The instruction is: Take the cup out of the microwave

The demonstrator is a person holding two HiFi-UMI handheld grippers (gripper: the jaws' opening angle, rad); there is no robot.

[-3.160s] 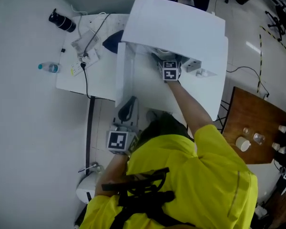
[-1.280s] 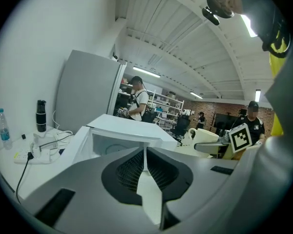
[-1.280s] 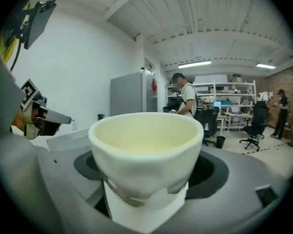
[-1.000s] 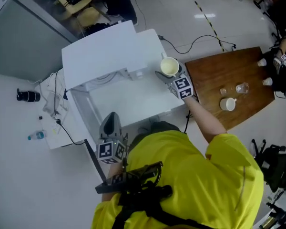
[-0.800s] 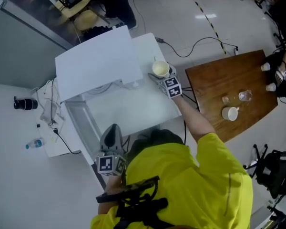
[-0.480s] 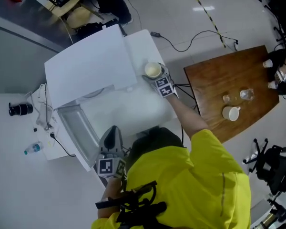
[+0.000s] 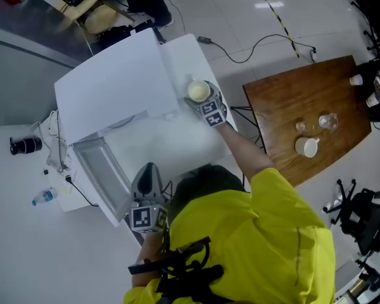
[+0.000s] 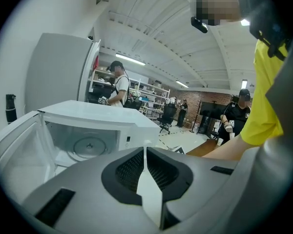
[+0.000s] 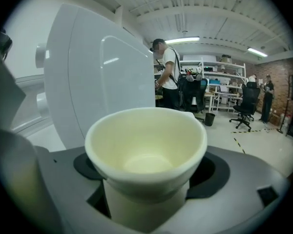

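Head view: the right tongs [image 7: 199,98] reach forward and grip the cream cup [image 7: 198,91] upright. The cup is outside the microwave [image 7: 111,84], just off its right side, above the white surface [image 7: 171,145]. In the right gripper view the jaws stand wide, pressed on the cup's body from both sides, and the microwave's white wall rises just to their left. The left tongs [image 7: 147,177] hang low near the person's body, just right of the open door [image 7: 101,170]. In the left gripper view their jaws meet with nothing between them, and they point toward the turntable [image 8: 89,144] inside.
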